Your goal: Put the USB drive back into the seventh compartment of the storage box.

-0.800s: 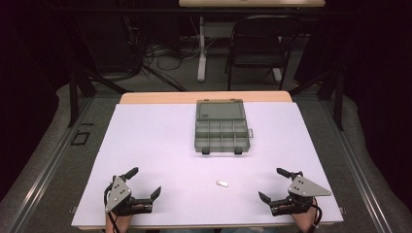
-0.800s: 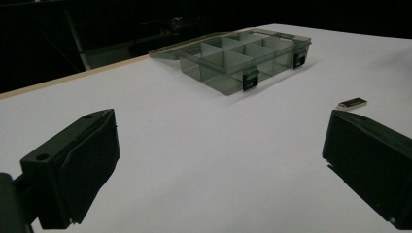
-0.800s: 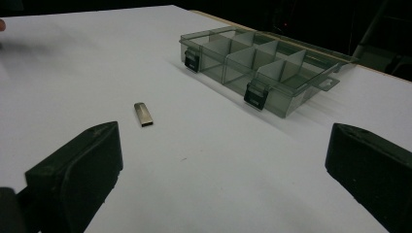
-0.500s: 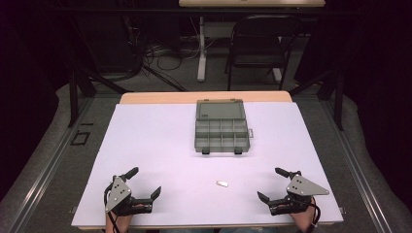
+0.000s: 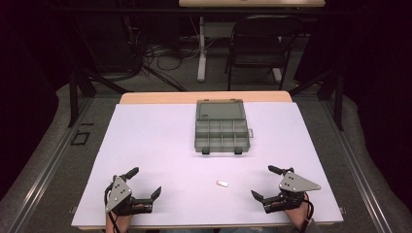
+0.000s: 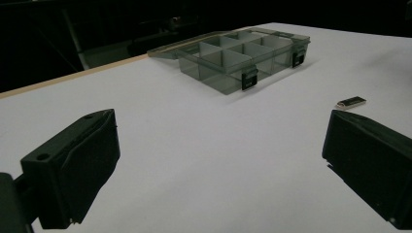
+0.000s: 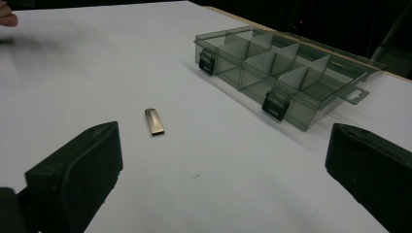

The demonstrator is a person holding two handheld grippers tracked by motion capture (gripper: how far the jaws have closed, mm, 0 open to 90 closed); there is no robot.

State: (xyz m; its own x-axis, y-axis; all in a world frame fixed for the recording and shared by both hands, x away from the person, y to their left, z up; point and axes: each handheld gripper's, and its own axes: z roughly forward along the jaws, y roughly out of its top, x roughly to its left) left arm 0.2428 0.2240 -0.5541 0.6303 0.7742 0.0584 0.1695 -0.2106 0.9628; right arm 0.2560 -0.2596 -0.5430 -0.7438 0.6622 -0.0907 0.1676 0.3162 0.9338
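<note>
A small flat metal piece (image 5: 222,183) lies on the white table near the front, between my two grippers. In the left gripper view the metal piece (image 6: 351,102) sits just beyond the right jaw; in the right gripper view the piece (image 7: 154,121) lies ahead of the left jaw. My left gripper (image 5: 144,182) rests at the front left, open and holding nothing. At the front right, my right gripper (image 5: 262,181) is also open and holds nothing. A grey clear organizer box (image 5: 222,133) with several compartments stands at the table's far middle, its lid (image 5: 219,110) folded back.
The white sheet (image 5: 160,145) covers the table, and a wooden edge (image 5: 145,98) shows at the back. A dark chair (image 5: 257,43) and cables stand on the floor beyond. A fingertip (image 7: 7,17) shows at the top left of the right gripper view.
My right gripper has shifted a little to the left, toward the metal piece. The left gripper has stayed where it was.
</note>
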